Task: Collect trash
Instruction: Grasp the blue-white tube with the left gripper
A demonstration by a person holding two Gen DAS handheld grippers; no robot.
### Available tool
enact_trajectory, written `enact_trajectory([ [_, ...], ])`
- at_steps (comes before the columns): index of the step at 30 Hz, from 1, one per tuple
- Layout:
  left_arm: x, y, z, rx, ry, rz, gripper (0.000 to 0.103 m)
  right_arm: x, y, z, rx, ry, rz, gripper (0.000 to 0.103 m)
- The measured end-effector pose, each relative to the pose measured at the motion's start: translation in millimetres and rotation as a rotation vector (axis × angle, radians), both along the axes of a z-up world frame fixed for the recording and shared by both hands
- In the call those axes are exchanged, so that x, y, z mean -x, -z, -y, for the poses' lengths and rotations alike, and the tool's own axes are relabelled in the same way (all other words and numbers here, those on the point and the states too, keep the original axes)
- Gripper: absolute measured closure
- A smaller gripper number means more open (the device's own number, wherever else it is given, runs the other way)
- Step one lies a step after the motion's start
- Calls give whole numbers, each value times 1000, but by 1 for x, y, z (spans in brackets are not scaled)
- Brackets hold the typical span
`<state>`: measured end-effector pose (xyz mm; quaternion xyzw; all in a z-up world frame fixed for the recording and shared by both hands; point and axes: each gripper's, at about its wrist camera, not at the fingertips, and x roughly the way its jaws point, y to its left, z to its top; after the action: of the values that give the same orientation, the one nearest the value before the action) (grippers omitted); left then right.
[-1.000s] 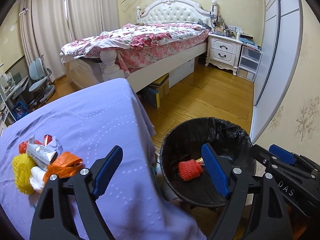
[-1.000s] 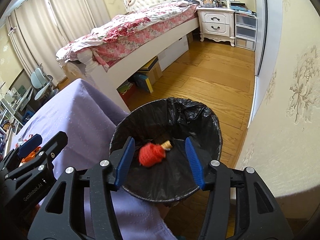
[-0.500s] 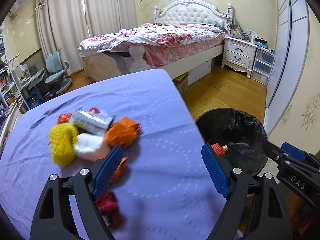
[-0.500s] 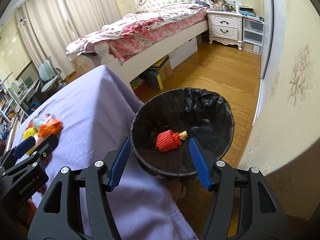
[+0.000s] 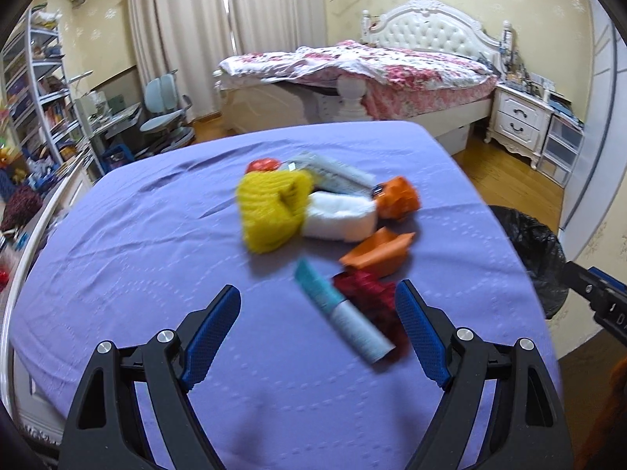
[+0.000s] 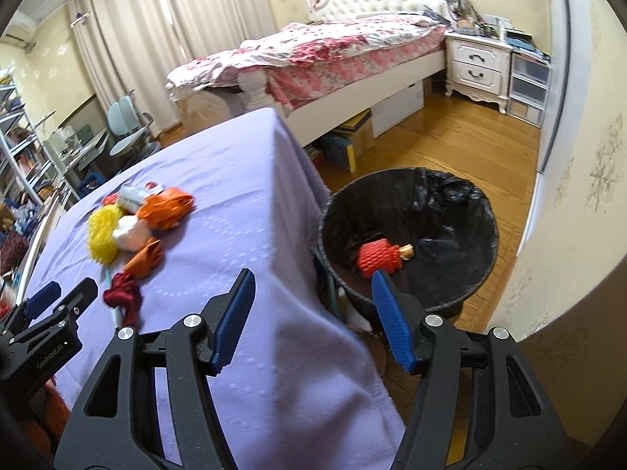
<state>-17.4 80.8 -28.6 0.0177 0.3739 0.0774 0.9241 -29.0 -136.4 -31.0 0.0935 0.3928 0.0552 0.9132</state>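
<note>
Left wrist view: the left gripper [image 5: 317, 333] hangs over the near part of the table [image 5: 137, 243], jaws spread wide and holding nothing, lined up on the litter so the closest piece can be taken first.
Litter: a blue-and-white tube [image 5: 343, 319] and a dark red crumple [image 5: 370, 299] lie nearest, the red one just beside the right-hand finger; behind them sit orange wrappers [image 5: 378, 252], a white wad [image 5: 339, 219], a yellow mesh [image 5: 270, 209] and what looks like a foil packet [image 5: 333, 172], though blur makes that a guess.
Bin: the black-lined bin [image 6: 450, 196] stands on the floor against the table's right edge, close enough for short drops.
Done so far: one red mesh ball [image 6: 378, 256] lies inside it.
Right gripper: the right gripper [image 6: 313, 319] has just been opening, nothing between its jaws, poised over the table's right edge beside the bin.
Left to do: the pile on the table.
</note>
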Motion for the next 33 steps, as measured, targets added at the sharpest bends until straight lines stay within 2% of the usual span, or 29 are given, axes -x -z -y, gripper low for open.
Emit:
enact_trajectory([
  [5, 1, 10, -20, 30, -46, -30, 22, 0, 2, -16, 12, -34, -12, 42],
  [13, -9, 20, -14, 46, -26, -56, 22, 0, 5, -23, 18, -41, -16, 42],
  [17, -10, 26, -14, 31, -31, -75, 22, -1, 8, -24, 17, -42, -26, 42],
  [24, -1, 27, -31, 49, -47, -83, 22, 0, 7, -25, 9, -53, -26, 42],
  [30, -3, 26, -37, 129, -55, -98, 22, 0, 8, -29, 13, -65, -23, 42],
  [33, -7, 24, -33, 136, -57, -93, 22, 2, 8, -30, 13, -65, -23, 42],
])
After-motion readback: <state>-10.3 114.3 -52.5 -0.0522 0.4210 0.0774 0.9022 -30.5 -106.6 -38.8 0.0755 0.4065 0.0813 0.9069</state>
